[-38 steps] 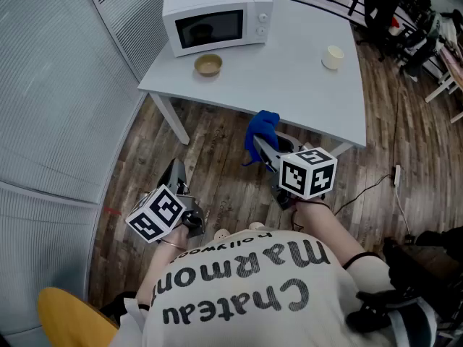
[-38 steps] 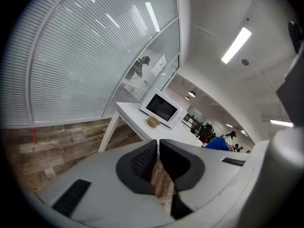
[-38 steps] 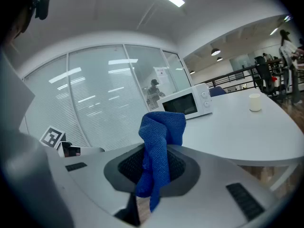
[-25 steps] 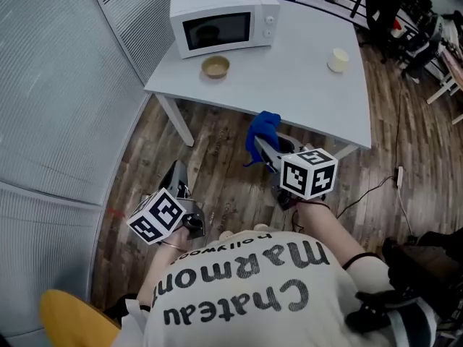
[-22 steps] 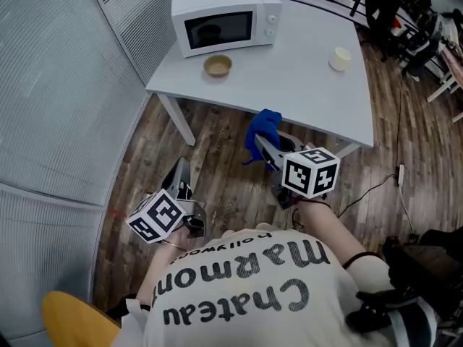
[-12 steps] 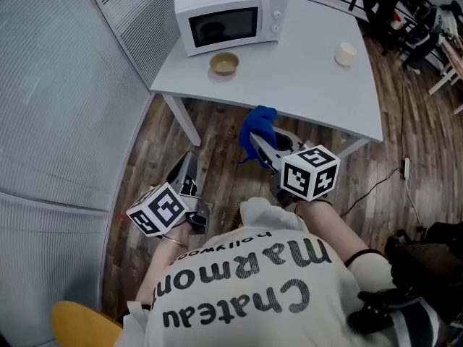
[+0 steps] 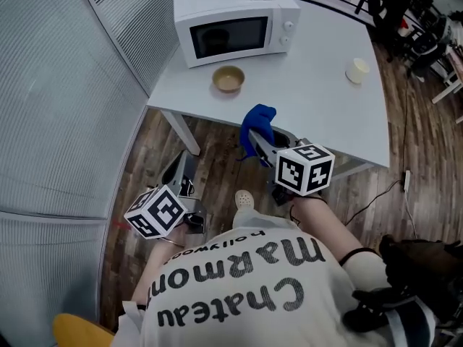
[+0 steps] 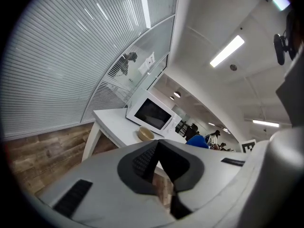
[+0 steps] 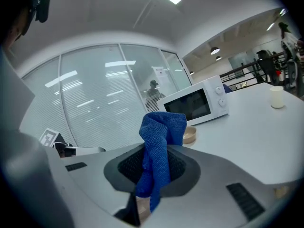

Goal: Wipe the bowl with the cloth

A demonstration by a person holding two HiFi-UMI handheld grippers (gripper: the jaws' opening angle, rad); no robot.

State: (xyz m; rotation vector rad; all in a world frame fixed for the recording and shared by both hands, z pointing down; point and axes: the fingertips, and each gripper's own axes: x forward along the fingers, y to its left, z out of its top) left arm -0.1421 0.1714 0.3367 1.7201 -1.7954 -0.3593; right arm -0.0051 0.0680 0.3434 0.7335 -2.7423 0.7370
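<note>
"While the bowl [image 7: 228, 79] sits upright on the white surface [image 7: 325, 114], just in front of the microwave [image 7: 235, 20], where is the cloth [image 7: 257, 121]?"

"Off the surface, at its near edge. The right hand-held gripper [image 7: 260, 144] has its jaws closed on the blue cloth, which bunches up above the tips and hangs a little below them."

"And the left hand-held gripper [image 7: 179, 172]?"

"Lower and to the left, over the wooden floor [image 7: 217, 132]. Its jaws are pressed together with nothing between them, and it's well apart from the bowl."

"Any writing to read?"

"The person's white shirt [image 7: 260, 295] says 'Chateau' in big black letters, upside down from the head view. Beyond that is what looks like 'Marmon', though the end of the word runs off round the side, so I can't be sure of the last letter. Smaller print near the collar seems to say 'hollywood'. Each hand-held gripper's cube shows black-and-white square markers, no words."

"Anything else on the surface?"

"A pale cup [image 7: 357, 71] near the right edge, well apart from the bowl."
</note>
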